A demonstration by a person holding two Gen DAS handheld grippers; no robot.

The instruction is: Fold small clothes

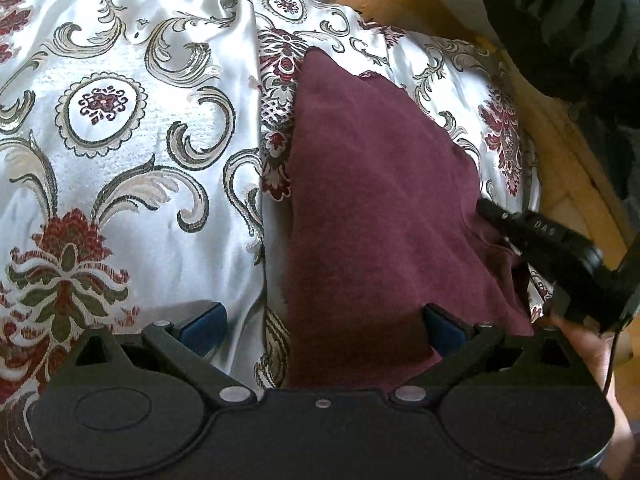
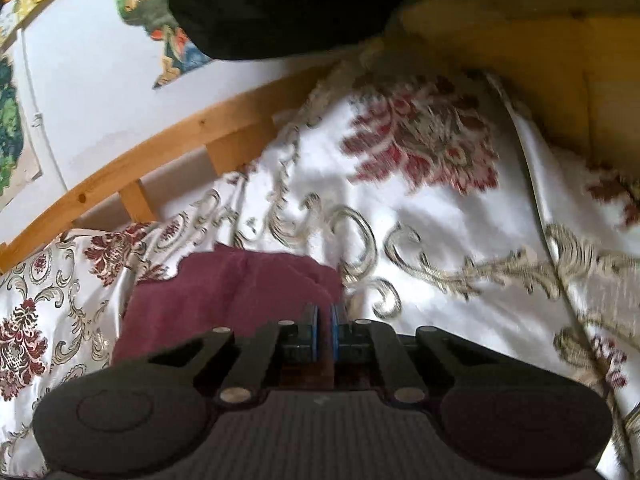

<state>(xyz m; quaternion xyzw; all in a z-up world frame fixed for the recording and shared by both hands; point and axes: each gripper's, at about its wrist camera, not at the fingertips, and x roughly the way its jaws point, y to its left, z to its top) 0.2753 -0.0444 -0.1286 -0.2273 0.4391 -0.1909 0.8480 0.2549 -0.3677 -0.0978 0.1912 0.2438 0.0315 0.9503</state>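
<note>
A maroon garment (image 1: 372, 200) lies on a white bedspread with red and green floral patterns (image 1: 132, 128). My left gripper (image 1: 324, 330) is open just above the garment's near left edge, blue pads wide apart. The right gripper (image 1: 532, 236) shows at the garment's right edge in the left wrist view. In the right wrist view my right gripper (image 2: 325, 320) is shut on a fold of the maroon garment (image 2: 224, 296), cloth pinched between the blue pads.
A wooden bed rail (image 2: 160, 152) runs behind the bedspread (image 2: 420, 240), with a white wall beyond. A dark bulky object (image 1: 568, 28) sits at the far right. A wooden frame (image 1: 560, 148) curves along the bed's right side.
</note>
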